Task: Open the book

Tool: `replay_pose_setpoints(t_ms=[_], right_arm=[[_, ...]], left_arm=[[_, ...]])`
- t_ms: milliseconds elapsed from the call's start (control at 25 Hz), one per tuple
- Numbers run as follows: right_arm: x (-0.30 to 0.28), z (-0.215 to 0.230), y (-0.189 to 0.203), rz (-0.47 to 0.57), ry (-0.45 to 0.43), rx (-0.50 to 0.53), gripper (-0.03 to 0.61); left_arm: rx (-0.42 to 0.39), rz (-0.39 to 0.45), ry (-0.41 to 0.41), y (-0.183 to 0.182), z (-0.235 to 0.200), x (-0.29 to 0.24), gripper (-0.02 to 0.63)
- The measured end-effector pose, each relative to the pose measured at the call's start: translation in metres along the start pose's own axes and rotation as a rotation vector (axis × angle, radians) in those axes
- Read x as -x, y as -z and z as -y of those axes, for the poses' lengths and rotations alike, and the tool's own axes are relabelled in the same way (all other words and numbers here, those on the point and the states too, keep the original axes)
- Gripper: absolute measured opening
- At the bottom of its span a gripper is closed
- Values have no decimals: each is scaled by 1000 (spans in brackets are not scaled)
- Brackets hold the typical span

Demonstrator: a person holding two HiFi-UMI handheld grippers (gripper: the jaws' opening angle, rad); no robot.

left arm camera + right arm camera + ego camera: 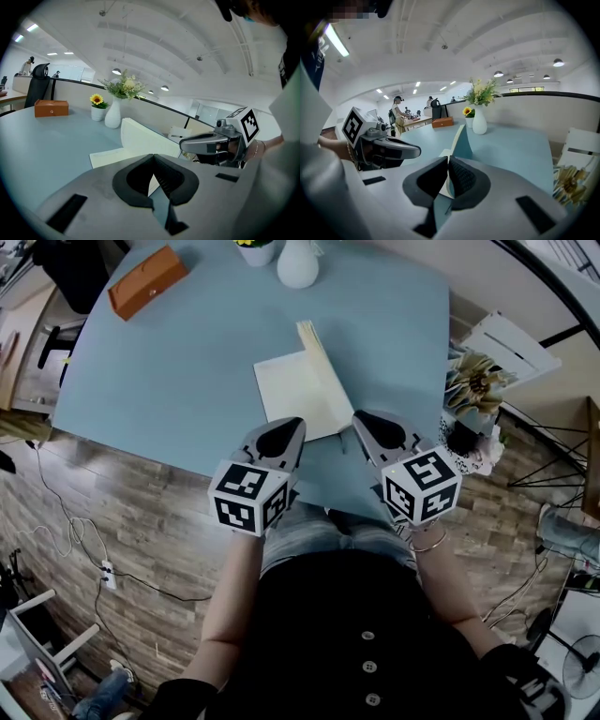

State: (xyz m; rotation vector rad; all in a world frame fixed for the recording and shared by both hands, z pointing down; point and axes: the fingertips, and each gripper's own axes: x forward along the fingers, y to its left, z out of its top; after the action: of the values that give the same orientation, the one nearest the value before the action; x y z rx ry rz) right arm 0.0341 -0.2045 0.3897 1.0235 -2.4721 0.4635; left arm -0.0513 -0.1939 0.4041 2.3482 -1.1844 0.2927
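While left gripper (297, 424) and right gripper (360, 417) sit pressed together, blue table (187, 371) bears book (291, 390), wood floor (122, 512) below

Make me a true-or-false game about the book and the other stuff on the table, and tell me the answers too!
1. The book lies shut flat on the table. False: it is open, with one part standing up.
2. An orange box sits on the table. True.
3. The vase is black. False: it is white.
4. A yellow flower stands in a small pot beside the vase. True.
5. The left gripper and the right gripper both have their jaws together. True.
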Motion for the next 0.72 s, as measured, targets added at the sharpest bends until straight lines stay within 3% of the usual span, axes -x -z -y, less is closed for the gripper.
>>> replay_pose_setpoints(t_ms=[720], right_arm=[[22, 57, 23, -37, 91, -46, 15]], left_arm=[[-41, -34, 49, -5, 30, -34, 12]])
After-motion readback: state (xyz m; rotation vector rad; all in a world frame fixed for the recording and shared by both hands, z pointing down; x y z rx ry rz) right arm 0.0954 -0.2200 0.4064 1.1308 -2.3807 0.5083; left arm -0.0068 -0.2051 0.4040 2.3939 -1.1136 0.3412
